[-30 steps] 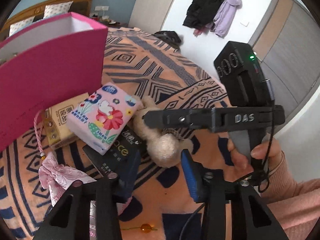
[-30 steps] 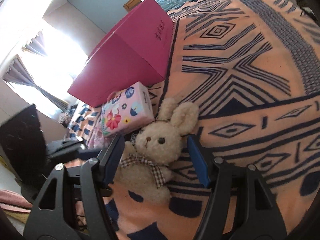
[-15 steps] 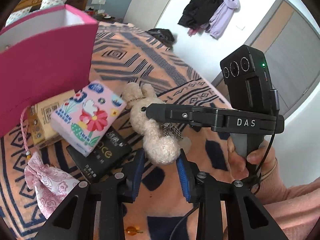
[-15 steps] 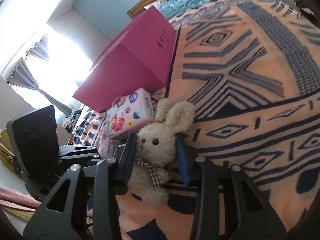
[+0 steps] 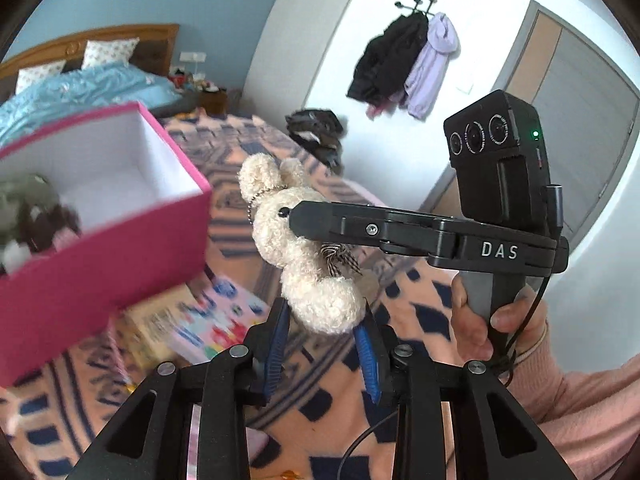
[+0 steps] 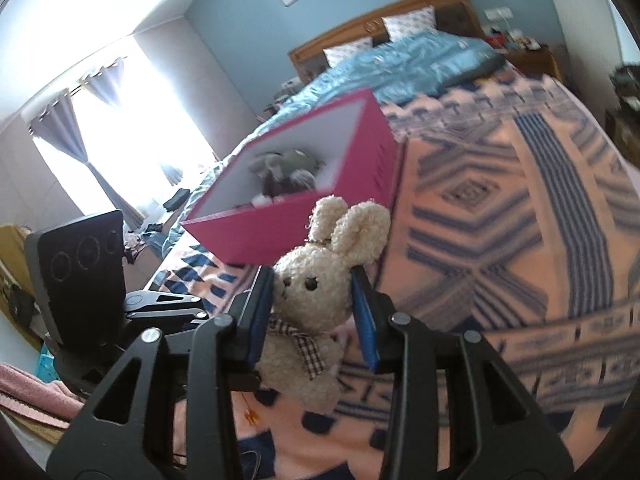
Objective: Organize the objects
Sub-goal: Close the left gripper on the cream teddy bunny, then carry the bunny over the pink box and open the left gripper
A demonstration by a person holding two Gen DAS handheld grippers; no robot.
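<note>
A cream plush bunny [image 6: 316,292] with a checked bow hangs in the air, clamped at the head between the blue pads of my right gripper [image 6: 314,300]. In the left wrist view the bunny [image 5: 304,256] also sits with its lower body between the fingers of my left gripper [image 5: 322,328], which is shut on it. The pink box [image 5: 100,216] stands open at the left, white inside, with a grey and dark soft thing [image 6: 284,172] in it. The box [image 6: 304,200] is just behind the bunny in the right wrist view.
A flowered tissue pack [image 5: 224,316] and a tan carton [image 5: 156,320] lie on the patterned orange blanket [image 6: 500,216] below the box. A small orange bead [image 6: 251,416] lies near the front. A blue duvet and pillows lie beyond the box.
Both grippers have lifted the bunny off the blanket and up to the level of the pink box's rim. The box's open inside now shows.
</note>
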